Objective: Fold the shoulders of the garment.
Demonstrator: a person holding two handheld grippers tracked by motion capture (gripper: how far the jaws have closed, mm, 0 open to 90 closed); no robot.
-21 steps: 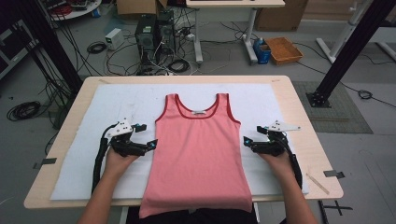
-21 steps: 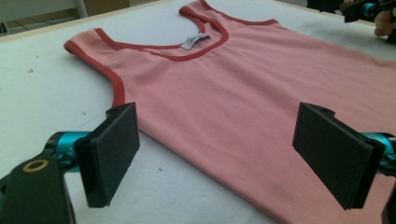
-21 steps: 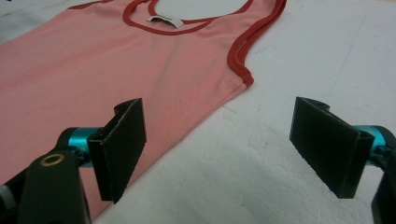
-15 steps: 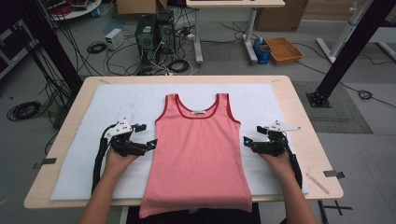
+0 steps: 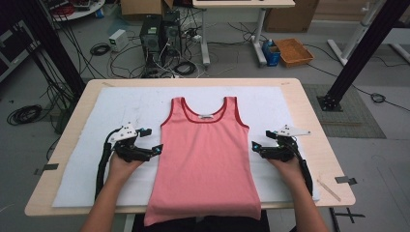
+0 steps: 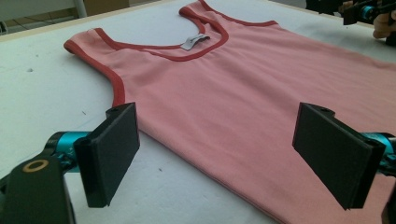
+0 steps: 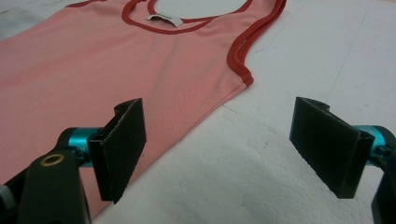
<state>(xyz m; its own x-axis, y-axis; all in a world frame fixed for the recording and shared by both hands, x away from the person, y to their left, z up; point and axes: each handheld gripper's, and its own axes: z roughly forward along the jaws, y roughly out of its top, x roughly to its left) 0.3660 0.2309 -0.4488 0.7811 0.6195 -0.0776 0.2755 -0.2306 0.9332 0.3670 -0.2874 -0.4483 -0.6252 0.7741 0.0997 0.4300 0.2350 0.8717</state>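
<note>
On either side of the top, my left tongs and right tongs hang spread wide, gripping nothing, each just beside a side seam. The top lies flat, neck at the far end, on a white mat covering the desk.

Centre: I see the pink sleeveless cotton top flat on the white padded mat.
Left: my left gripper beside its edge.
Right: my right gripper beside the opposite edge.
Under: light wooden table.
</note>
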